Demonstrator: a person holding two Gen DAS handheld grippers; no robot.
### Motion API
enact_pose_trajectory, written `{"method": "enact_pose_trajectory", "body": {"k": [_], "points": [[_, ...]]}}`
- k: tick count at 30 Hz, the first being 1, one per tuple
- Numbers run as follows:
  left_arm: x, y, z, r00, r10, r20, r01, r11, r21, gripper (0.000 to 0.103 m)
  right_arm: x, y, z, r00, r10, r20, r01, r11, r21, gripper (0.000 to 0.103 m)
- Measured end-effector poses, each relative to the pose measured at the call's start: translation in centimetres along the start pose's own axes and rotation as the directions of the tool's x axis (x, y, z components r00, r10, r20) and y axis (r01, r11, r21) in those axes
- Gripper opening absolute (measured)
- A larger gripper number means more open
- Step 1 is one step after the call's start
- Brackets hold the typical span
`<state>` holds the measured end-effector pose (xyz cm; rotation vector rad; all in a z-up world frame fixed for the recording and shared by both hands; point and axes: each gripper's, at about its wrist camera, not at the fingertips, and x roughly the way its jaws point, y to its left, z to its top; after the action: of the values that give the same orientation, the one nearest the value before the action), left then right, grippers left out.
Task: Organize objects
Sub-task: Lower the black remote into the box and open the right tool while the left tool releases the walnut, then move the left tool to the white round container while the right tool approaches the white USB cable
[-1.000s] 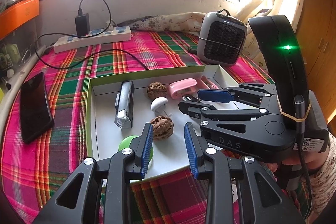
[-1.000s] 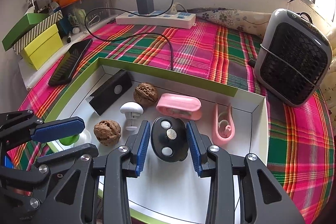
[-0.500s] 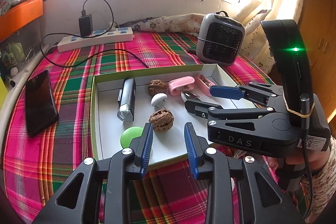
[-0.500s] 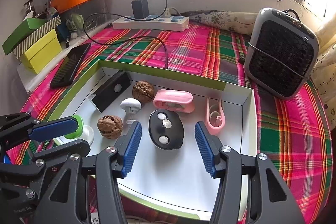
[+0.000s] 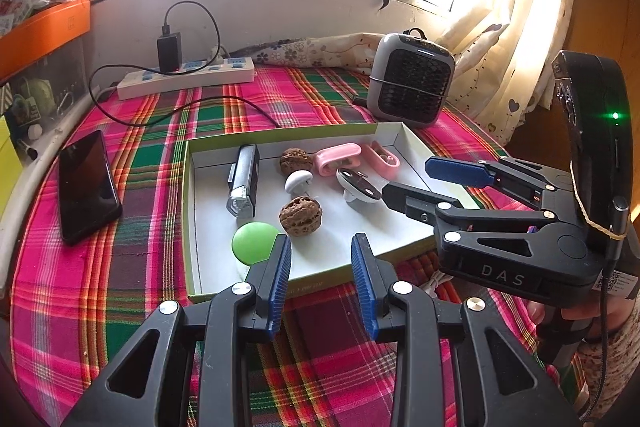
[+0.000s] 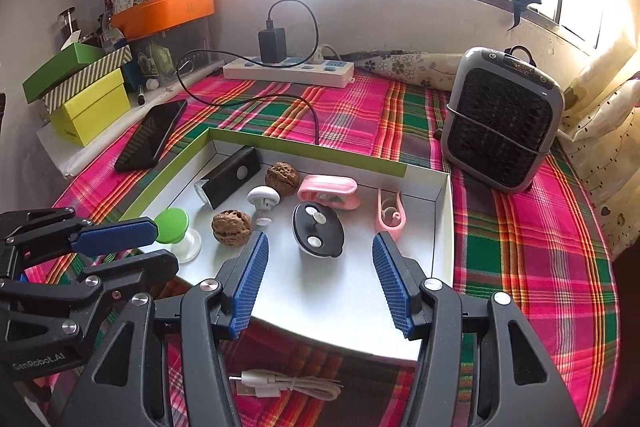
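Note:
A shallow green-edged white box (image 5: 192,211) (image 6: 442,227) on the plaid cloth holds a black bike light (image 5: 244,183), two walnuts (image 5: 300,215) (image 6: 282,178), a white knob (image 6: 262,201), a green-topped knob (image 6: 173,225), a pink case (image 6: 329,190), a pink clip (image 6: 390,211) and a black oval device (image 6: 318,230). My left gripper (image 5: 320,287) is open and empty at the box's near edge. My right gripper (image 6: 320,283) is open and empty just short of the black device.
A black phone (image 5: 86,185) lies left of the box. A power strip (image 6: 288,71) with charger and cable is at the back, a small grey fan (image 6: 500,123) at the right. A coiled white cable (image 6: 288,389) lies in front of the box. Boxes (image 6: 86,93) are stacked at the left.
My right gripper has opened, let go of the black oval device in the box, and pulled back. My left gripper has pulled back toward the box's near edge.

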<state>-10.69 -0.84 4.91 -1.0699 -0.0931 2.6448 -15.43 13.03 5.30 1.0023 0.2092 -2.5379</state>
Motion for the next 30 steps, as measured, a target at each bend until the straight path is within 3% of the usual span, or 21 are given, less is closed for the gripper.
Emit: {"method": "enact_pose_trajectory", "body": {"k": [13,30], "points": [[-1.2,-0.8,-1.4,0.999,-0.046,0.0,0.046,0.999,0.002,0.029,-2.4,-0.6,-1.8,1.0,-0.011,0.02,0.01,0.999,0.039,0.055],[0.2,-3.2,-3.7,0.982,-0.161,-0.094,0.166,0.985,0.043,0.03,-4.3,-1.9,-4.3,0.999,-0.02,0.031,0.016,0.993,0.119,0.055]]}}
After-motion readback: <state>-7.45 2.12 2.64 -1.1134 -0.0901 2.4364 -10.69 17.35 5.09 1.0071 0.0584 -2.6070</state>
